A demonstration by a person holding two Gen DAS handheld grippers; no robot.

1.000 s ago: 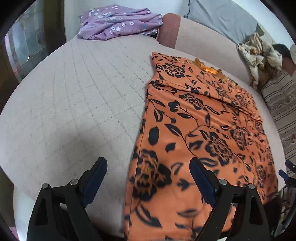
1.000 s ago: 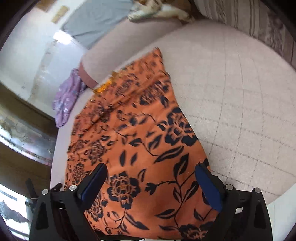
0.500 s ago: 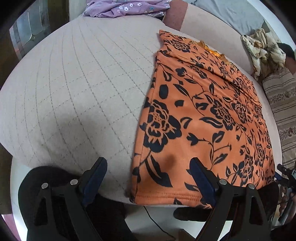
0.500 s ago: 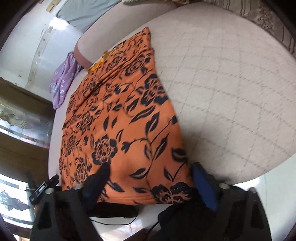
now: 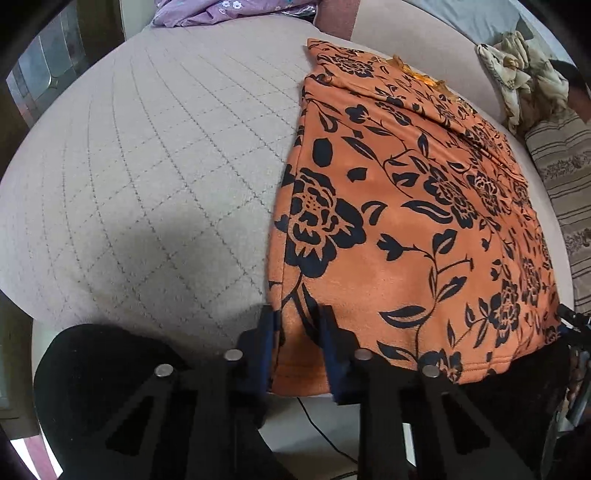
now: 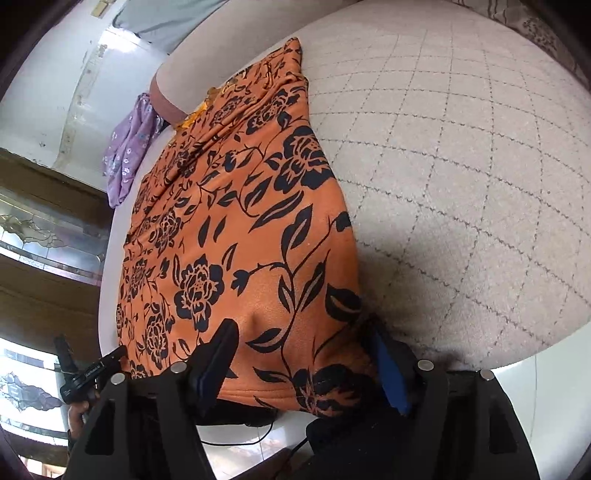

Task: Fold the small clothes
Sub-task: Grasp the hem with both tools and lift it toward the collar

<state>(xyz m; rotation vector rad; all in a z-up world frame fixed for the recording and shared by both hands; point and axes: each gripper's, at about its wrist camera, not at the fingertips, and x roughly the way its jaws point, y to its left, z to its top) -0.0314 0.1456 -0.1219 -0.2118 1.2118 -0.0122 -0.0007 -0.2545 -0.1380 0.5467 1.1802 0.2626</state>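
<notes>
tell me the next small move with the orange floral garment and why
Probably finish both pinches. The left gripper is closing over one near corner of the orange black-flowered garment; the right gripper straddles the other, jaws wide.

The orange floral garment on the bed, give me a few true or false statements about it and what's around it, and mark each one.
1. The orange floral garment lies spread flat on the quilted cover. True.
2. A purple floral cloth lies on top of the garment. False: it lies apart, at the cover's far end.
3. The left gripper has the garment's near corner between its closing jaws. True.
4. The right gripper is over bare cover. False: its jaws straddle the garment's other near corner.
5. The garment is already folded in half. False.
</notes>
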